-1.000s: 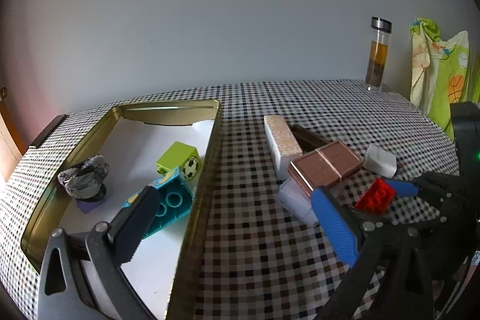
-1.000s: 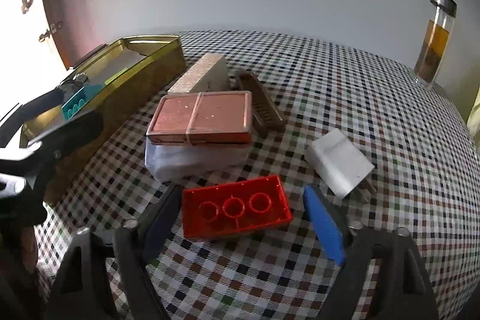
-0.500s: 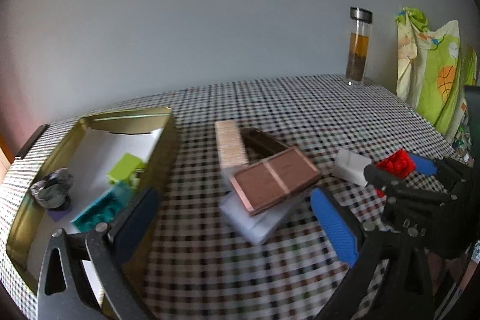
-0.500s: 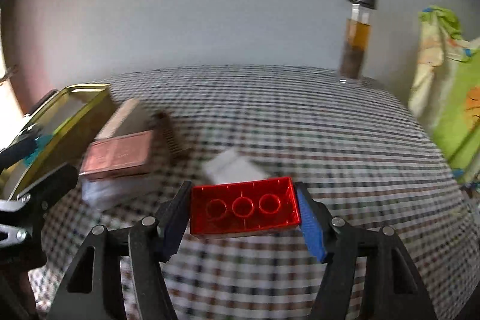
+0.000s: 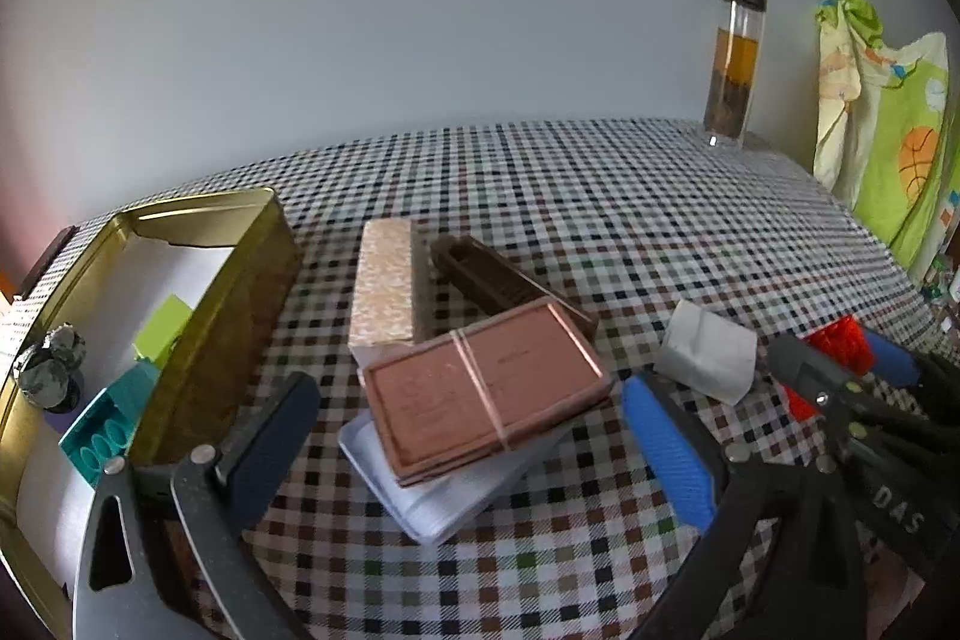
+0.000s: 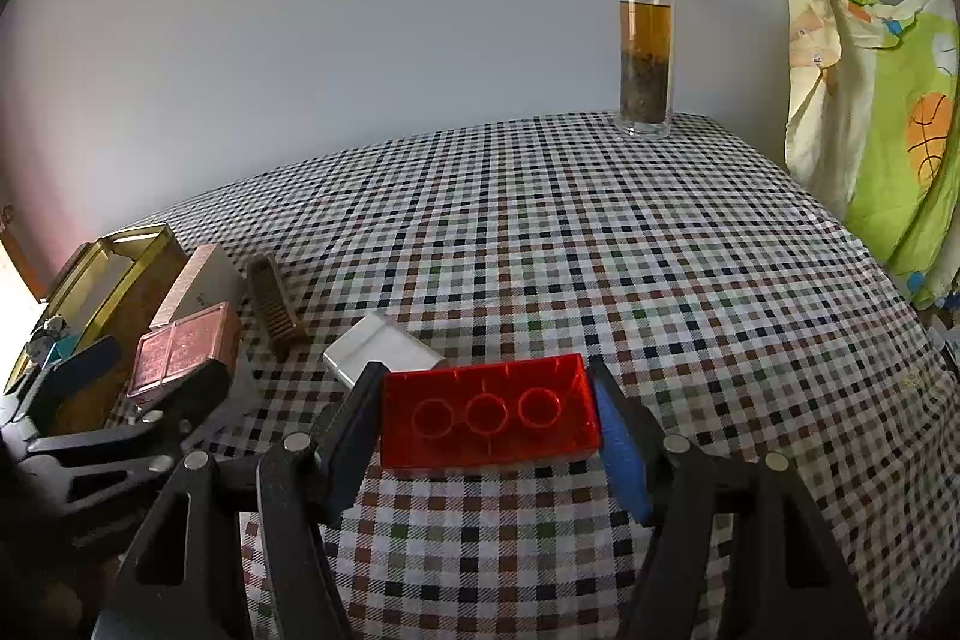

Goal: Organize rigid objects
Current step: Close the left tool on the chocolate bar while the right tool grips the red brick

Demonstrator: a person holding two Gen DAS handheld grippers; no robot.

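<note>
My right gripper [image 6: 486, 391] is shut on a red three-stud brick [image 6: 489, 415], held off the checked tablecloth with its studs facing the camera. The left wrist view shows the same brick [image 5: 840, 340] at the far right. My left gripper [image 5: 468, 394] is open, its fingers either side of a copper-coloured box [image 5: 480, 388] that rests on a white flat case [image 5: 444, 502]. The gold tin [image 5: 228, 316] at the left holds a teal brick [image 5: 105, 430], a green cube [image 5: 159, 334] and a foil ball [image 5: 48, 370].
A beige block [image 5: 384, 286] and a brown comb-like piece [image 5: 498, 280] lie behind the copper box. A white adapter [image 6: 384, 346] sits just beyond the red brick. A glass bottle [image 6: 645, 34] stands at the far edge, and a green patterned cloth [image 6: 882, 112] hangs at the right.
The right gripper shut on the red brick and lifted it off the cloth, rolling as it rose. The left gripper swung right, from over the tin to the copper box.
</note>
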